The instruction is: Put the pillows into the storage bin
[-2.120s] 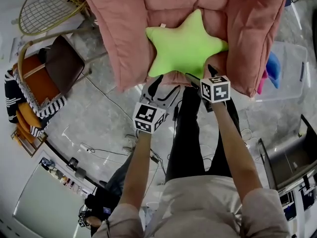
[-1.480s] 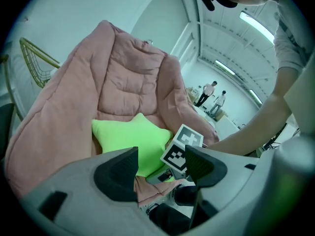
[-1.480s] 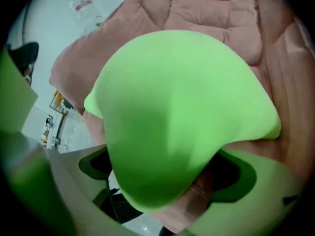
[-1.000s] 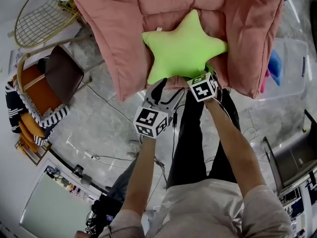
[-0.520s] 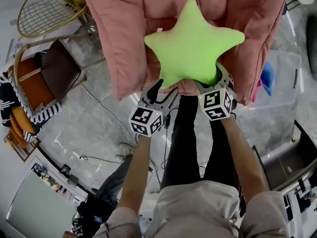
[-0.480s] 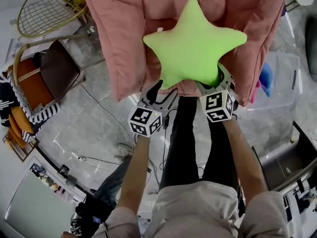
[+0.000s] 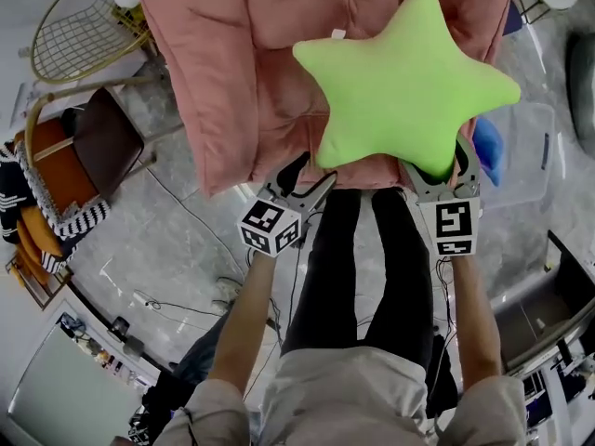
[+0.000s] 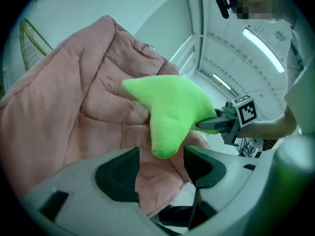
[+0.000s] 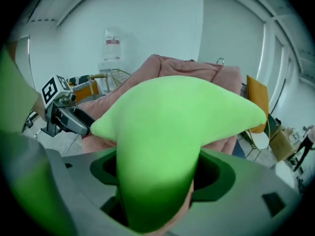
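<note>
A lime green star pillow (image 7: 404, 82) hangs in the air in front of a big pink cushion (image 7: 232, 72). My right gripper (image 7: 440, 167) is shut on the star's lower arm; its jaws have just been closing on it, and the arm fills them in the right gripper view (image 9: 157, 181). My left gripper (image 7: 310, 177) is open at the cushion's lower edge. Its jaws have just narrowed a little, with pink fabric (image 8: 157, 186) loose between them. A clear storage bin (image 7: 535, 156) sits on the floor at the right with a blue pillow (image 7: 488, 151) in it.
A gold wire chair (image 7: 74, 35) and a brown chair (image 7: 102, 142) stand at the left, with striped and orange fabric (image 7: 19, 193) beyond. Cables (image 7: 177, 286) lie on the grey floor. A dark open case (image 7: 548, 305) is at the lower right.
The right gripper has lifted the star pillow up and to the right, off the pink cushion. The left gripper has shifted slightly along the cushion's edge.
</note>
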Motion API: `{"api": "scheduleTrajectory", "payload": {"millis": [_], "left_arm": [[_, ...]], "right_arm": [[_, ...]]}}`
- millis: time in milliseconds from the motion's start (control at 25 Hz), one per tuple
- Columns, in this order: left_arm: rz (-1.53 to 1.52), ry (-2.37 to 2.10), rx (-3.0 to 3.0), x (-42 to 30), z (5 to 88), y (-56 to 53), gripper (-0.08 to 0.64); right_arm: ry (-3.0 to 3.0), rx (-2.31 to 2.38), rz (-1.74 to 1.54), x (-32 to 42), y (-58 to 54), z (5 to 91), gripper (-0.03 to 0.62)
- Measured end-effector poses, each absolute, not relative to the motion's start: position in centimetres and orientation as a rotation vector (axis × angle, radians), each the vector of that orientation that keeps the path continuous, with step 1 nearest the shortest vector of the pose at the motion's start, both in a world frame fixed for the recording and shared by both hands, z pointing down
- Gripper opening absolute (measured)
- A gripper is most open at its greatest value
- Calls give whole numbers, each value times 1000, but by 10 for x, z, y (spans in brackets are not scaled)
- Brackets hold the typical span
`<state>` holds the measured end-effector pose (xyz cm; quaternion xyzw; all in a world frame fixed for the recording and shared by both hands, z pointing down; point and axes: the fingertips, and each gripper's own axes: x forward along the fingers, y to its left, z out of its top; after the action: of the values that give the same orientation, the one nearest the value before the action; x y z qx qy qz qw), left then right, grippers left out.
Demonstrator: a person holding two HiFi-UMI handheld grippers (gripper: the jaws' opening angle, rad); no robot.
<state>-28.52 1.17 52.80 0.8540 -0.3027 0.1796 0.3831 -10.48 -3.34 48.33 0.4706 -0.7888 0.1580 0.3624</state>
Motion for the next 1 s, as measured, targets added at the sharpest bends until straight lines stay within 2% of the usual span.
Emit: {"api": "scheduleTrajectory", "payload": {"millis": [120, 280, 720, 1000], "left_arm": [[445, -699, 2226, -261, 520, 8, 267], [463, -573, 2302, -222, 502, 12, 155], [576, -521, 2405, -114, 465, 24, 132], [723, -363, 2534, 10, 453, 56, 107]], "right_arm": [[-2020, 1266, 406, -82, -22, 469, 382], [-2000, 1366, 455, -51, -4, 458, 382], [-2004, 1611, 632, 61, 45, 447, 383], [-1943, 1735, 716, 181, 98, 442, 385]]}}
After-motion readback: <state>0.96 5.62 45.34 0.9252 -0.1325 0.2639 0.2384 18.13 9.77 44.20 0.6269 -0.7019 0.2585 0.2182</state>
